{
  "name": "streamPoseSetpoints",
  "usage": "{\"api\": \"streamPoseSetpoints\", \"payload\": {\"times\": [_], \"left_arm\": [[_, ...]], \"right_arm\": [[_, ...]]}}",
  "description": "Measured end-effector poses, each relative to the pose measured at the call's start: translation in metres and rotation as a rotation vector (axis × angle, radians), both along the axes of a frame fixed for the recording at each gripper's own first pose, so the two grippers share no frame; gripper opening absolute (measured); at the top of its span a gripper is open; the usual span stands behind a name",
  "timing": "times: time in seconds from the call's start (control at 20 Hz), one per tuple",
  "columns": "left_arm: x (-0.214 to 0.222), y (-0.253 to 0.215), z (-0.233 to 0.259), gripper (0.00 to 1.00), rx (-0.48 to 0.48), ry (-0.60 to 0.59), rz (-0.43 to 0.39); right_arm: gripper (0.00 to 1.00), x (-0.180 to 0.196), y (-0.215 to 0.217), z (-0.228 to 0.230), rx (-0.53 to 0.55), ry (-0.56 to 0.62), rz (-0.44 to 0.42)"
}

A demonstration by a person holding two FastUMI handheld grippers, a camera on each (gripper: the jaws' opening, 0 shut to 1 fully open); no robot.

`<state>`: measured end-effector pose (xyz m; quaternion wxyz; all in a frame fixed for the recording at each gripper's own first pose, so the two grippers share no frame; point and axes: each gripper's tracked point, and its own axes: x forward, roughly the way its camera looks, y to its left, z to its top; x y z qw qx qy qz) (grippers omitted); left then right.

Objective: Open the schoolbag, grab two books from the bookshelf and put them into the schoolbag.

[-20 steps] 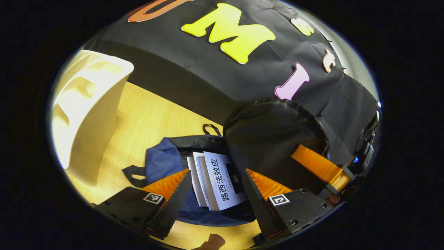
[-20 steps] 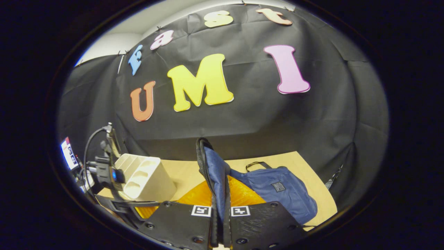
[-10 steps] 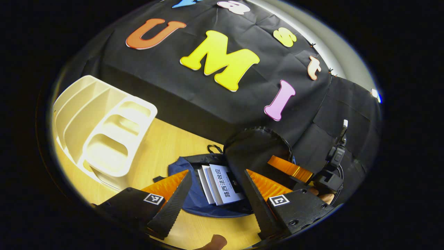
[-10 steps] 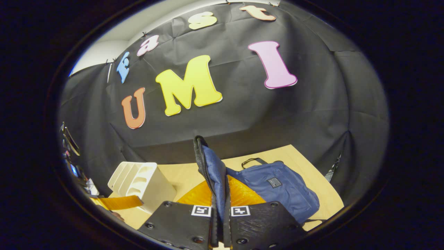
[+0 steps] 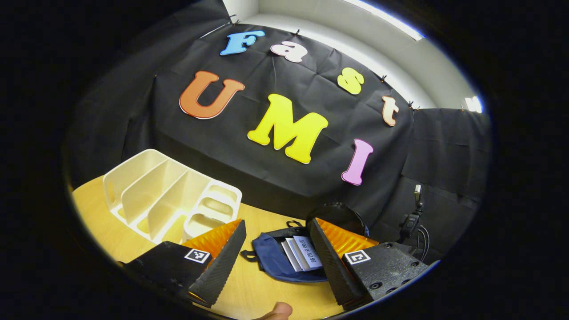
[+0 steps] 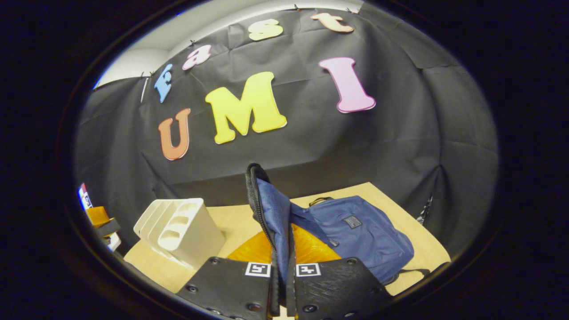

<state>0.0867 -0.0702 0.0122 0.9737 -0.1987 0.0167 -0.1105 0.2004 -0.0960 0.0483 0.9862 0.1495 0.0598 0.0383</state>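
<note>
The left gripper (image 5: 275, 249) hangs spread and empty above the table (image 5: 249, 293) — beyond it the blue schoolbag (image 5: 271, 264) lies open with two books (image 5: 302, 255) inside; the right gripper (image 6: 283, 266) pinches the bag's flap (image 6: 271, 209) upright — the white bookshelf (image 5: 164, 195) stands nearby

One blue schoolbag (image 5: 271, 262) lies on the one wooden counter (image 5: 106, 231). Two books (image 5: 302, 253) sit inside its open mouth, side by side. One cream bookshelf (image 5: 164, 200) stands on the counter, with three long slots and two small pockets. Two grippers, each with two fingers.
</note>
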Motion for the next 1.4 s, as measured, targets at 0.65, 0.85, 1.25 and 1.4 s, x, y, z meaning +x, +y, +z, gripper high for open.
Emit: {"api": "streamPoseSetpoints", "payload": {"times": [0.65,0.85,1.25,1.4], "left_arm": [[-0.086,0.088,0.004,0.94,0.150,-0.121,0.132],[-0.102,0.084,0.007,0.93,0.146,-0.156,0.099],[-0.104,0.093,0.000,0.93,0.167,-0.165,0.100],[-0.107,0.095,0.003,0.94,0.173,-0.176,0.110]], "right_arm": [[0.08,0.022,0.067,-0.041,-0.056,0.062,-0.015],[0.21,0.028,0.086,-0.047,-0.071,0.093,-0.007],[0.60,0.019,0.132,-0.056,-0.107,0.120,0.091],[0.93,0.002,0.144,-0.047,-0.121,0.091,0.130]]}}
